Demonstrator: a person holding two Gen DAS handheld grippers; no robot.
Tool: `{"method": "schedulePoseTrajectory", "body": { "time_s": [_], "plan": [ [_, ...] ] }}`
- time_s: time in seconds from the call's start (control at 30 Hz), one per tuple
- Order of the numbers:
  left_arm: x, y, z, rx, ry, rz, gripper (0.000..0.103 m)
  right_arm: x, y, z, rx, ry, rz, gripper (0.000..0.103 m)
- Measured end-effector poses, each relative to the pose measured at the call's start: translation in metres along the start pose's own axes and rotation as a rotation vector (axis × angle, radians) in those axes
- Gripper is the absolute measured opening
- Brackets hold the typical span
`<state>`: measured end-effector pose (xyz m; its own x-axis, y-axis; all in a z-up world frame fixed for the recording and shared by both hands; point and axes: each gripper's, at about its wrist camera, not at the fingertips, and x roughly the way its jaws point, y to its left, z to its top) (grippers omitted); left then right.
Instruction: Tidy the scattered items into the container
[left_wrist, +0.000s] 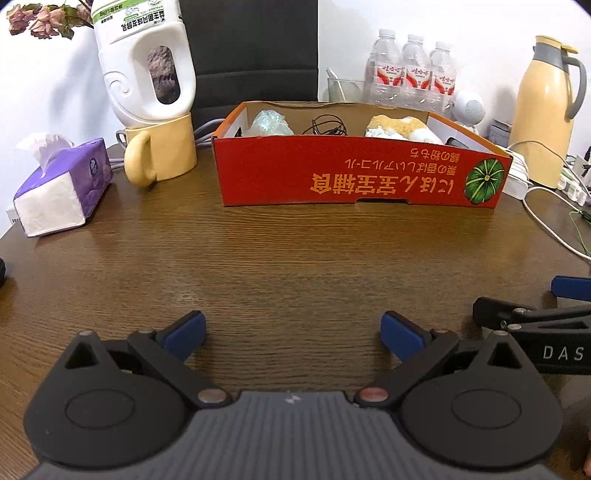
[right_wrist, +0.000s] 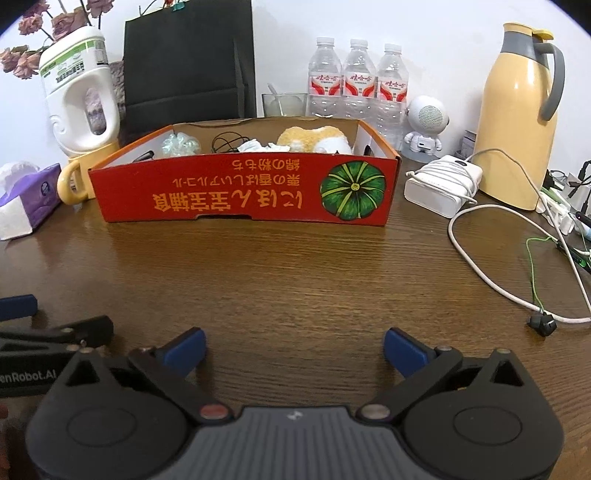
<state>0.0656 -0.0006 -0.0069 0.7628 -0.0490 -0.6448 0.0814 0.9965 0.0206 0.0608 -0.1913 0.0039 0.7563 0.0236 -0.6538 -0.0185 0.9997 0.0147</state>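
Note:
A red cardboard box (left_wrist: 354, 177) (right_wrist: 236, 192) with a green pumpkin picture stands at the far side of the brown table. Inside lie a crumpled clear wrapper (right_wrist: 181, 144), a black cable (right_wrist: 227, 144), crumpled white paper (right_wrist: 258, 146) and a yellow-white plush (right_wrist: 314, 139). My left gripper (left_wrist: 293, 334) is open over bare table well in front of the box, nothing between its blue pads. My right gripper (right_wrist: 294, 349) is likewise open and empty, side by side with the left one. Each gripper's fingers show at the other view's edge.
Left of the box: a purple tissue pack (left_wrist: 62, 188), a yellow mug (left_wrist: 162, 151) with a white jug (left_wrist: 147, 62) on it. Behind: water bottles (right_wrist: 358, 81), a small white speaker figure (right_wrist: 424, 125). Right: a yellow thermos (right_wrist: 517, 122), a white charger (right_wrist: 439, 184), cables (right_wrist: 480, 273), an earbud (right_wrist: 543, 323).

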Motion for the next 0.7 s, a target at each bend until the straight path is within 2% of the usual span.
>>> {"method": "schedulePoseTrajectory", "body": {
  "time_s": [0.7],
  "plan": [
    [0.0, 0.0011, -0.0005, -0.007, 0.002, -0.002, 0.103, -0.0036, 0.0016, -0.0027, -0.035, -0.008, 0.04, 0.103]
  ]
}}
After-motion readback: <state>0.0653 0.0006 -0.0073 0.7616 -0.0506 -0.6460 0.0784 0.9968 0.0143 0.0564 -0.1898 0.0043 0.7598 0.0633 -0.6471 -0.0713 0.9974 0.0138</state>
